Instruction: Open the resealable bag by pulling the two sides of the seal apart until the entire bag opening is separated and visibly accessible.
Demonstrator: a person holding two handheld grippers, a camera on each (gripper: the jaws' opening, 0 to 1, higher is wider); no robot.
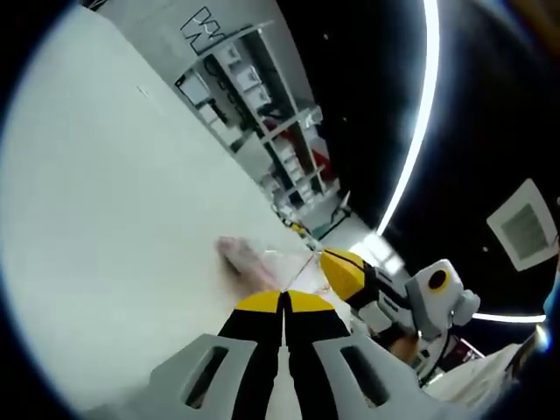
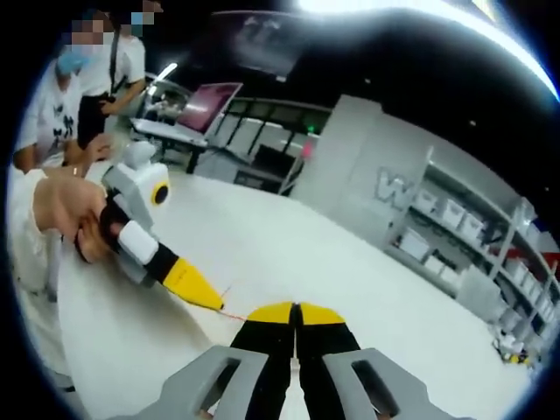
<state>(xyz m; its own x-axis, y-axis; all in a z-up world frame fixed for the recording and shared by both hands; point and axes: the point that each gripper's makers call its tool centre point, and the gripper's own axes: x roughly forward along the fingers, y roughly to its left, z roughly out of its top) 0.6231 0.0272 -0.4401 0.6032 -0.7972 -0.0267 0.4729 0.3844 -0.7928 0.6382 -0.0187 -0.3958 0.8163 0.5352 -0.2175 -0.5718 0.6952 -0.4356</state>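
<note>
while your left claw (image 1: 283, 302) has its yellow tips pressed together on the edge of the clear resealable bag (image 1: 254, 260), the bag hangs blurred just ahead of them over the white worktop (image 1: 105, 219). your right claw (image 2: 295, 312) is likewise closed, seemingly on the thin red seal line (image 2: 229, 314), though the bag itself is too faint there to tell. each claw's tip nearly meets the other. shelves (image 1: 262, 105) stand behind.
</note>
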